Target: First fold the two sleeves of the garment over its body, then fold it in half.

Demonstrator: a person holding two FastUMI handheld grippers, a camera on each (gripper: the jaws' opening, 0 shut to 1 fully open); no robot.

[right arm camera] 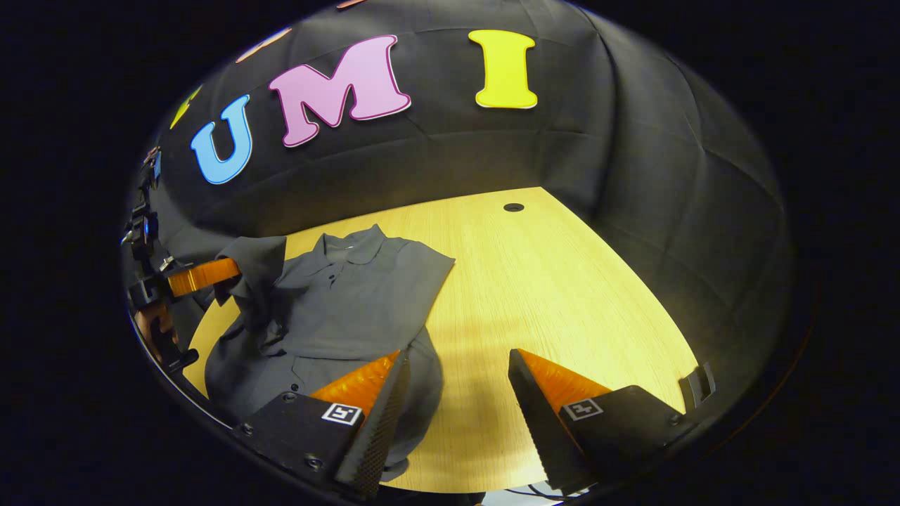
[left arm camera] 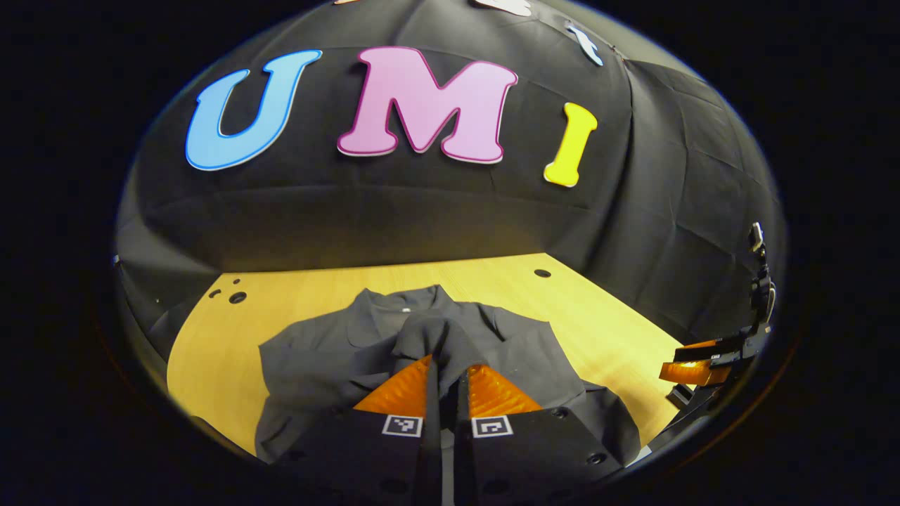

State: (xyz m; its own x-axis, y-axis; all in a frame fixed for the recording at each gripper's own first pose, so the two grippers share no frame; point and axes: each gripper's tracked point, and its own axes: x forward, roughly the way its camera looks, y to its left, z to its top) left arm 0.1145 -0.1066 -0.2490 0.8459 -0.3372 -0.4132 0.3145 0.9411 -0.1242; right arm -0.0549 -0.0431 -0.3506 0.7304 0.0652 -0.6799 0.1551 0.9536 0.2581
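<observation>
A grey collared shirt (right arm camera: 351, 302) lies flat on the wooden table (right arm camera: 562, 281), collar toward the wall. My left gripper (left arm camera: 444, 362) is shut on a bunched grey sleeve (left arm camera: 439, 337) and holds it up over the shirt's body (left arm camera: 316, 358). In the right gripper view the left gripper (right arm camera: 228, 270) hangs at the shirt's left edge with the lifted sleeve (right arm camera: 256, 263) in it. My right gripper (right arm camera: 460, 358) stands open and empty above the table, its left finger over the shirt's lower right edge. In the left gripper view it (left arm camera: 668, 362) shows at the far right.
The table has round holes near its far edge (right arm camera: 513, 207) (left arm camera: 237, 297). Bare wood (left arm camera: 605, 316) stretches to the right of the shirt. The black cloth wall closes the booth behind and to the right. A hand (right arm camera: 151, 323) holds the left gripper.
</observation>
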